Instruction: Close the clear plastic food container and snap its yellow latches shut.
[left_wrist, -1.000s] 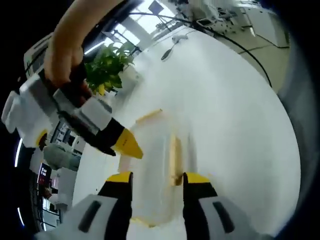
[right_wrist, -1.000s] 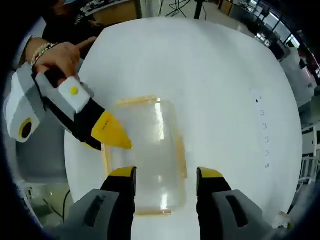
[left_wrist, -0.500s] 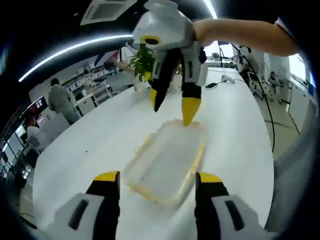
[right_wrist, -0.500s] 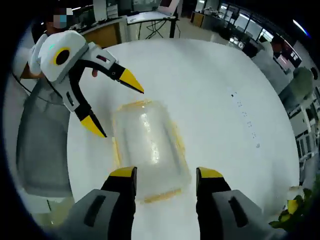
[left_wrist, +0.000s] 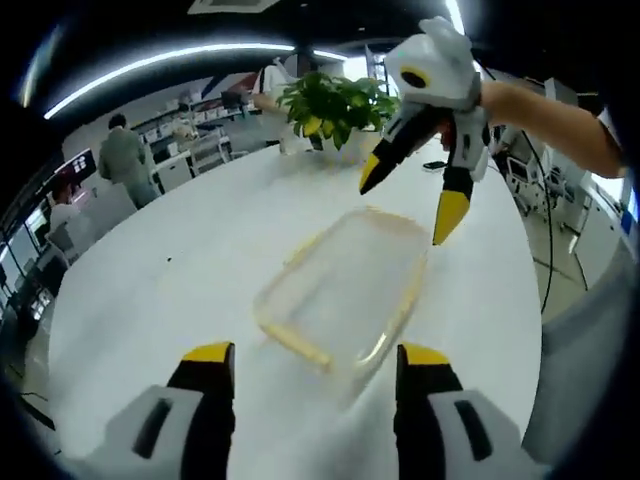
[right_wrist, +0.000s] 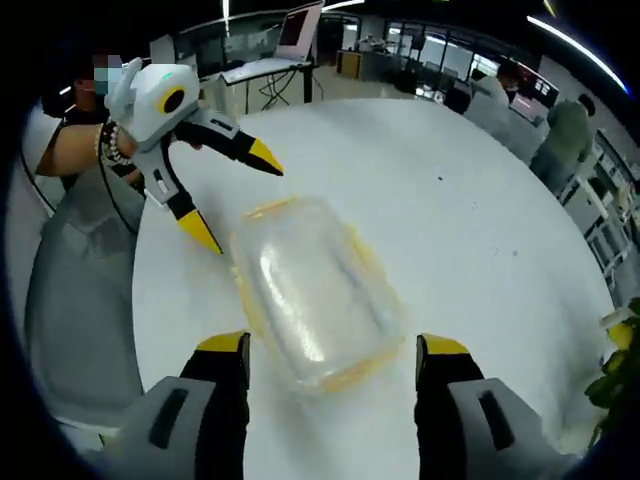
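Note:
A clear plastic food container with yellow latches along its rim lies flat on the round white table, lid on top. My left gripper stands open just short of its near end, touching nothing. My right gripper hangs open over the far right corner, held by a hand. In the right gripper view the container lies ahead of the open right gripper, and the left gripper is open beside its far left corner. Neither gripper holds anything.
A potted plant stands at the table's far edge. A person in a grey apron stands close at the table's left rim. Desks and several people fill the room behind. Bare white tabletop stretches around the container.
Both grippers have drawn back and up from the container and stand wider open. The right gripper's tip has left the container's far edge. The container has stayed in place.

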